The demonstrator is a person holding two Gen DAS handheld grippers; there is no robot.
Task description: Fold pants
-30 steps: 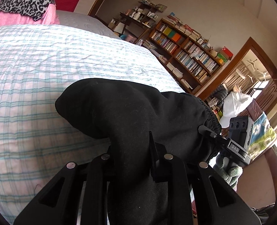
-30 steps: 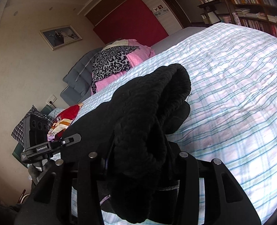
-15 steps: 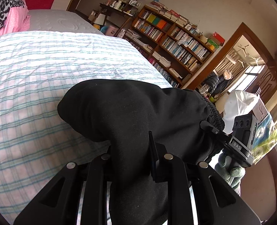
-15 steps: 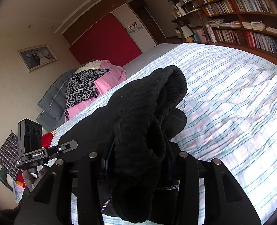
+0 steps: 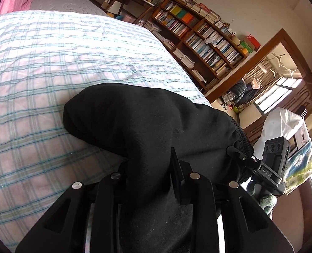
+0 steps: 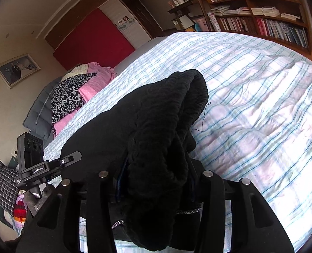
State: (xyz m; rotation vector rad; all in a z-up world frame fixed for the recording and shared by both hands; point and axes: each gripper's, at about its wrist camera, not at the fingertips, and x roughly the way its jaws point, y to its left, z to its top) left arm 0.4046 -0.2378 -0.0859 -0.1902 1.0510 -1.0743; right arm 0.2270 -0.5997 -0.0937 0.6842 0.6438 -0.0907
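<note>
The black pants (image 5: pixel 147 126) are thick, matte fabric bunched into a rounded hump, with a ribbed elastic waistband (image 6: pixel 177 113) doubled over at one end. They hang just above the near edge of the bed (image 5: pixel 50 63), pinched at both ends. The left gripper (image 5: pixel 149 175) is clamped on a fold of cloth; the right gripper (image 6: pixel 156 168) is clamped on the waistband. One checked bedspread (image 6: pixel 251 105) covers the bed. One long bookshelf (image 5: pixel 200 40) lines the wall, and one framed picture (image 6: pixel 17 69) hangs there.
</note>
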